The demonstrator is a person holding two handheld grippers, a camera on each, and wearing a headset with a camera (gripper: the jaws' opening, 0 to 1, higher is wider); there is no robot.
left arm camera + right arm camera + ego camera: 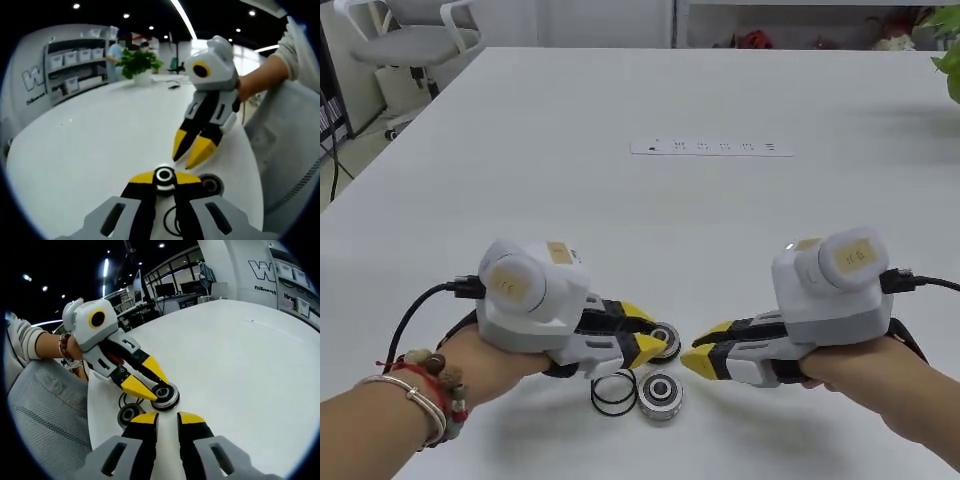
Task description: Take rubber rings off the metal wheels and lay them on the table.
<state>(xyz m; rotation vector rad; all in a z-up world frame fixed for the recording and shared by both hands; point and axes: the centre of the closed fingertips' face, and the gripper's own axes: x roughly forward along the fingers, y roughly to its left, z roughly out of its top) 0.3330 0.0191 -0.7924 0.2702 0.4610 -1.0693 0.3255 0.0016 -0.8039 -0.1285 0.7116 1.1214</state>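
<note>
Silver round metal wheel (165, 176), lower centre, clamped in my left gripper (655, 345); right gripper (694, 352) jaws slightly apart.

metal wheels (666, 341) (660, 393): 2; loose rubber rings (613, 393): 2; claws (657, 339) (691, 354): 2; power strip (711, 148): 1

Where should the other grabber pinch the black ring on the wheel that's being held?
Pinch the rubber ring at its outer edge, coming from the right gripper's side. The left gripper has its jaws shut on the wheel from the left, so the rim facing right looks bare.
</note>
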